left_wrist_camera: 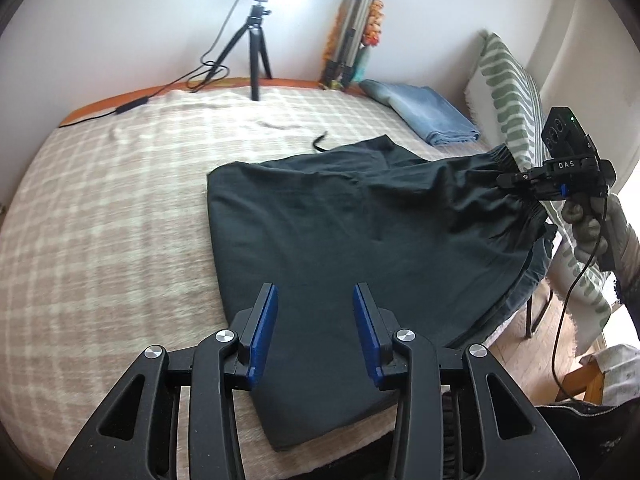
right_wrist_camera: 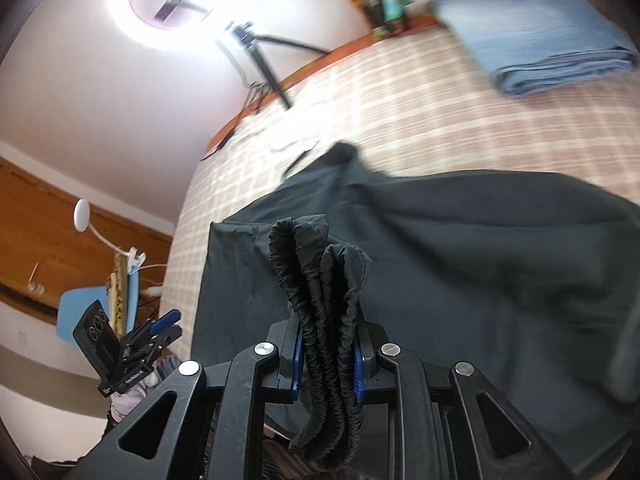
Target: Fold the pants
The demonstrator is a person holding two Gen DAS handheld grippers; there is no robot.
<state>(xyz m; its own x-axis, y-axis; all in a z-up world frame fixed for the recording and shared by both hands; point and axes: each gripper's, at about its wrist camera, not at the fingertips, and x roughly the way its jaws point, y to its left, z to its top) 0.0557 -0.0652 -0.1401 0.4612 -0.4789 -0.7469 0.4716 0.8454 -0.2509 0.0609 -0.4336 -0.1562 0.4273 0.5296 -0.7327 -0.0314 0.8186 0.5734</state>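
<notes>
Dark pants (left_wrist_camera: 340, 220) spread on the plaid blanket (left_wrist_camera: 120, 200), folded end near the front edge. Left gripper (left_wrist_camera: 316, 320) hovering over that end, jaws spread, nothing between. Right gripper (right_wrist_camera: 326, 356) pinching the bunched elastic waistband (right_wrist_camera: 320, 280), apparently lifted off the blanket. Folded jeans (left_wrist_camera: 428, 114) behind the pants.

The left gripper (left_wrist_camera: 315, 300) stands at 6 o'clock, its 2 blue pads (left_wrist_camera: 264, 332) apart above the dark pants (left_wrist_camera: 340, 240) with nothing pinched. The pants spread over the plaid blanket (left_wrist_camera: 100, 220) from centre toward 3 o'clock, where the right gripper (left_wrist_camera: 508, 180), held by a gloved hand (left_wrist_camera: 592, 228), clamps the gathered waistband lifted off the bed. Folded blue cloth (left_wrist_camera: 428, 116) lies at 1 o'clock; a black tripod (left_wrist_camera: 256, 52) stands at 11 o'clock.
</notes>
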